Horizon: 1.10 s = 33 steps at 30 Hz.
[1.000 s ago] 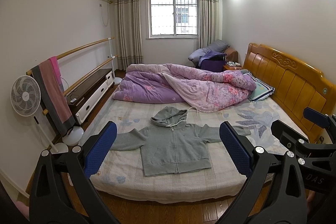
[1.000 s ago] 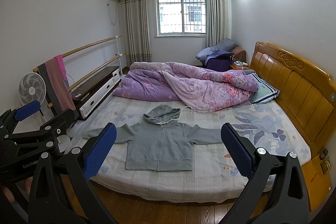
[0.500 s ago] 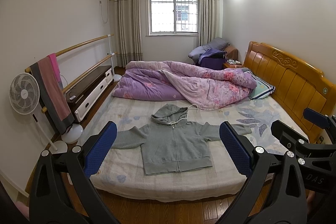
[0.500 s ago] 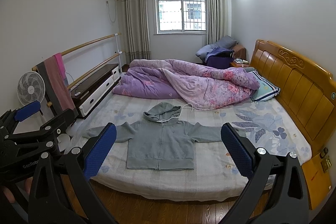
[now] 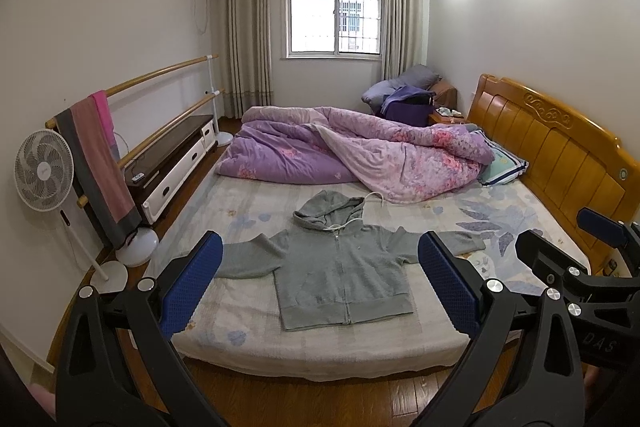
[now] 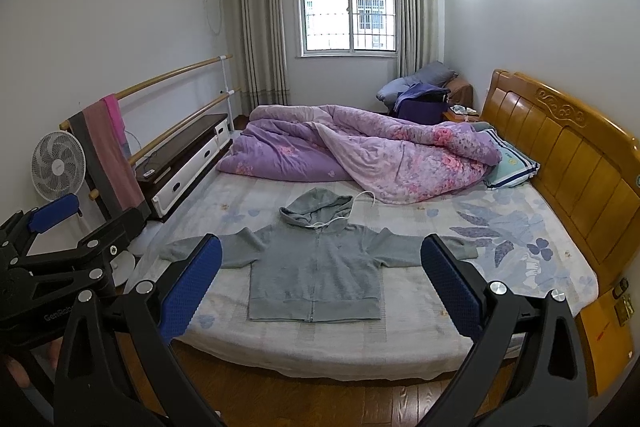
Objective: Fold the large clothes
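Lying flat on the bed (image 5: 400,351), the grey hoodie (image 5: 340,275) is untouched; both grippers' jaws spread.

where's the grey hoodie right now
The grey hoodie lies flat, sleeves spread, on the bed near its front edge, centred in both wrist views. The purple quilt is bunched behind its hood.

Daylight is coming through a barred window (image 5: 335,14) between curtains; a wooden-headboard bed (image 5: 552,151) is standing on wood floor (image 5: 304,401), a fan (image 5: 43,171) sitting by white walls.
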### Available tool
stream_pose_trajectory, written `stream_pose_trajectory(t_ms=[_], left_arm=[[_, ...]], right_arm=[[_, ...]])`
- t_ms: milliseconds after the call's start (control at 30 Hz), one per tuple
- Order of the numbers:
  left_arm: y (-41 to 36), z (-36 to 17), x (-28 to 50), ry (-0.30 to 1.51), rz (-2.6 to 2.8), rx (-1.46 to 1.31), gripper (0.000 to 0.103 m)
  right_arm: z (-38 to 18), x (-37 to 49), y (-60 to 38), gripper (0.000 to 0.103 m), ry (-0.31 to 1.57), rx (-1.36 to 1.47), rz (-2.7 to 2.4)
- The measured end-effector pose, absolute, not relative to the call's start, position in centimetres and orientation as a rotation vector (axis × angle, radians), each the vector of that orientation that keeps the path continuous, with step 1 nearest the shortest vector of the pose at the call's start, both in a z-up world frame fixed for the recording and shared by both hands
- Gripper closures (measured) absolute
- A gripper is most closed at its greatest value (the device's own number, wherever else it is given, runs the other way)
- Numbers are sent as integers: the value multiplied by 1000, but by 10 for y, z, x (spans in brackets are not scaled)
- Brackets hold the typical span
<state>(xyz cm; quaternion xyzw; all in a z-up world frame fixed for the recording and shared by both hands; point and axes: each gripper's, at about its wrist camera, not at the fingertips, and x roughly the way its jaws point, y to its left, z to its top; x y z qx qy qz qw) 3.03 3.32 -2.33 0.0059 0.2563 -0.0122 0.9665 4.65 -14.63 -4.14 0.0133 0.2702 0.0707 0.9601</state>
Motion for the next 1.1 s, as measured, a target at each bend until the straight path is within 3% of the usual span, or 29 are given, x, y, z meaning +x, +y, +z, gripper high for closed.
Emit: stream_pose_trajectory(t_ms=[500, 1100], left_arm=[[59, -75, 104, 612, 5, -32, 5], [78, -185, 346, 849, 67, -164, 5]], right_arm=[[-87, 122, -115, 7, 627, -3, 178], [-171, 353, -95, 7, 735, -42, 262]])
